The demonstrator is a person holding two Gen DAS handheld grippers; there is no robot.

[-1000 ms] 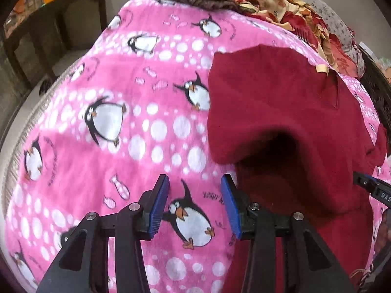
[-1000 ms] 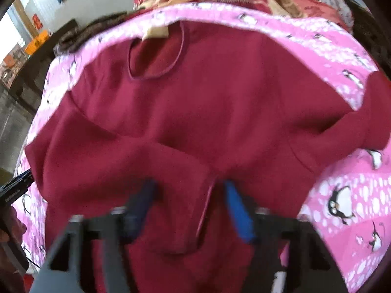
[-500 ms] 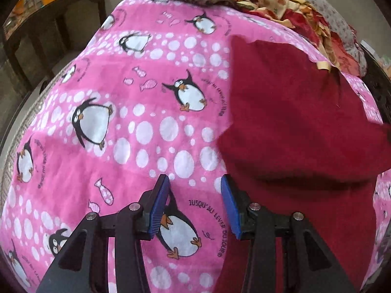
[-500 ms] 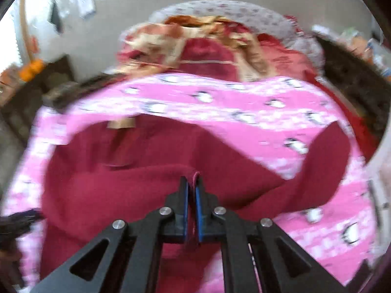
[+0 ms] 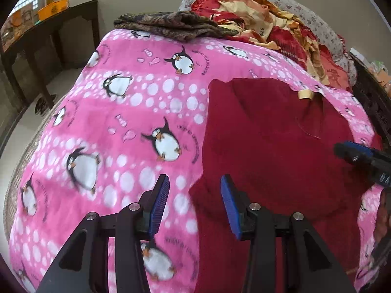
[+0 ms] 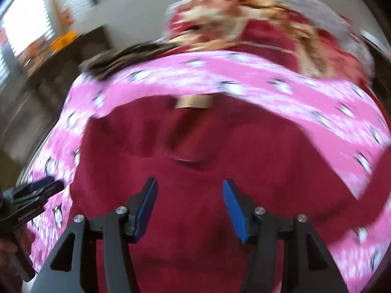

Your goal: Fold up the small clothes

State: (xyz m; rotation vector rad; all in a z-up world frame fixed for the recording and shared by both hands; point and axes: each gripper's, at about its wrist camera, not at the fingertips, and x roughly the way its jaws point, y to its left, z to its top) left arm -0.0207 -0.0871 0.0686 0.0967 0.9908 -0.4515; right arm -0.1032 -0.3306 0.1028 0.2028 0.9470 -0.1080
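Pink penguin blanket (image 5: 136,112) covers the bed; a dark red sweater (image 5: 268,146) lies flat on it, its neck pointing to the far end and its bottom toward the cameras, so its long side runs near to far; a tan label (image 5: 304,94) sits at the neck, too small to read; the blanket has tiny words by the penguins, too fuzzy to read; the left gripper (image 5: 193,200) hangs over the sweater's left edge, jaws wide and holding nothing; the right gripper (image 6: 189,201) is over the sweater's middle, jaws wide too; the right wrist view is blurry; one sleeve (image 6: 381,183) is cut off at the right edge; a crumpled pile of cloth (image 5: 281,31) lies behind.
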